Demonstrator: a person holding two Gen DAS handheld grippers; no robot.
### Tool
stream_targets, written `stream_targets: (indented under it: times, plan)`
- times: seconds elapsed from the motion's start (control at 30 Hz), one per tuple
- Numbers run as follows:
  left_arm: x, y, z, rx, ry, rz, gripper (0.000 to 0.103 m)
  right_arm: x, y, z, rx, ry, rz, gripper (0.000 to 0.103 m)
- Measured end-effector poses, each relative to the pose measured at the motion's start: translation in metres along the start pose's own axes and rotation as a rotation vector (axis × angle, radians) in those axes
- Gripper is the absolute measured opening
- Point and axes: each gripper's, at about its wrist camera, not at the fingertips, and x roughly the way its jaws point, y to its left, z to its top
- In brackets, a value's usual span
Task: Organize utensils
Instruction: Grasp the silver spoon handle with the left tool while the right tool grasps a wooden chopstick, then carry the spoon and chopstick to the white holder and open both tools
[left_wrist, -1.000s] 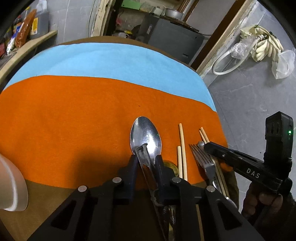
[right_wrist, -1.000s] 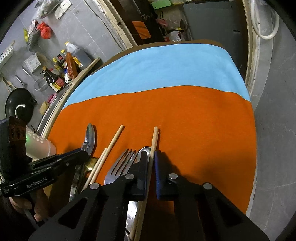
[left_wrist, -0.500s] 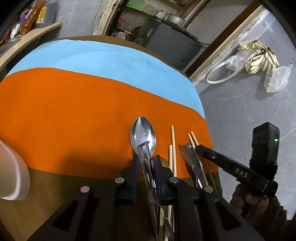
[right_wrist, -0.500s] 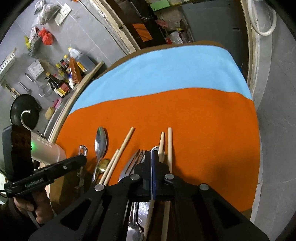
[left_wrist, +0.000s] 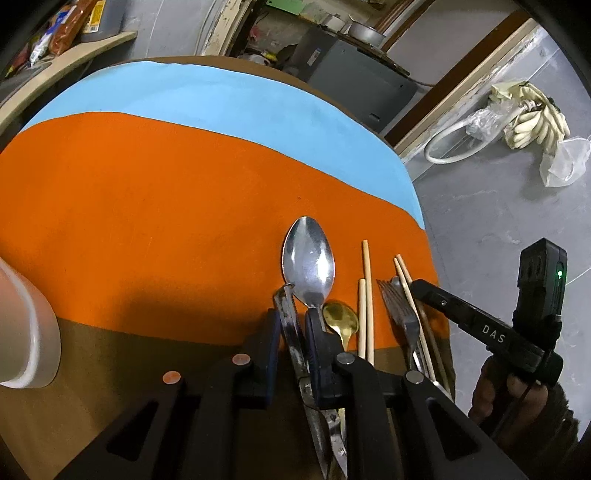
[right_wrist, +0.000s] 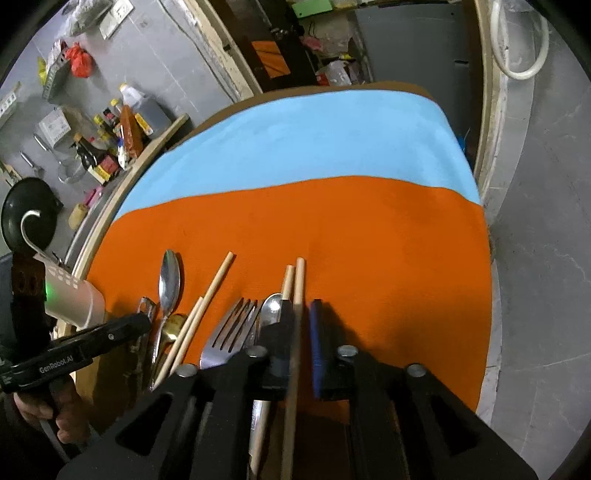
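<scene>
Utensils lie in a row at the near edge of the orange cloth (left_wrist: 166, 206). My left gripper (left_wrist: 291, 325) has a worn flat metal utensil (left_wrist: 290, 314) between its pads; the jaws are closing and the pads touch it. Right of it lie a large silver spoon (left_wrist: 308, 254), a small gold spoon (left_wrist: 340, 317), two chopsticks (left_wrist: 365, 295) and forks (left_wrist: 399, 306). My right gripper (right_wrist: 299, 321) straddles one chopstick (right_wrist: 298, 288) of a second pair, jaws opening, a gap beside the stick. Left of that are a small spoon (right_wrist: 271, 306) and the forks (right_wrist: 229, 328).
A white cup (left_wrist: 22, 325) stands at the near left on the brown table. A blue cloth (right_wrist: 295, 136) covers the far half. The table's right edge drops to a grey floor (right_wrist: 535, 258). Each gripper, held by a hand, shows in the other's view: right gripper (left_wrist: 415, 284), left gripper (right_wrist: 144, 321).
The metal utensil in my left gripper has shifted from over the silver spoon's bowl to its left side. My right jaws went fully shut, then parted around the right-hand chopstick.
</scene>
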Motion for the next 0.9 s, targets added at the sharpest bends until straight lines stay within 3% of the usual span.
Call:
stream_targets:
  times: [0.27,0.4,0.5,0.63,0.9]
  plan:
    - [0.006,0.0,0.004,0.007,0.035,0.009,0.01,0.01,0.015,0.008,-0.088,0.061,-0.09,0.01]
    - [0.01,0.003,0.011,-0.001,0.086,-0.003,0.011,0.007,0.023,0.015,-0.102,0.099,-0.105,0.004]
    - [0.007,0.002,0.012,-0.005,0.094,-0.007,0.009,-0.015,0.02,0.013,-0.034,0.032,-0.041,0.004]
    - [-0.014,0.001,0.005,-0.004,0.048,-0.026,0.007,-0.059,0.027,0.001,0.016,-0.098,0.005,0.004]
    - [-0.102,0.005,-0.022,0.073,-0.198,-0.142,0.004,-0.141,0.063,-0.055,0.06,-0.326,0.002,0.004]
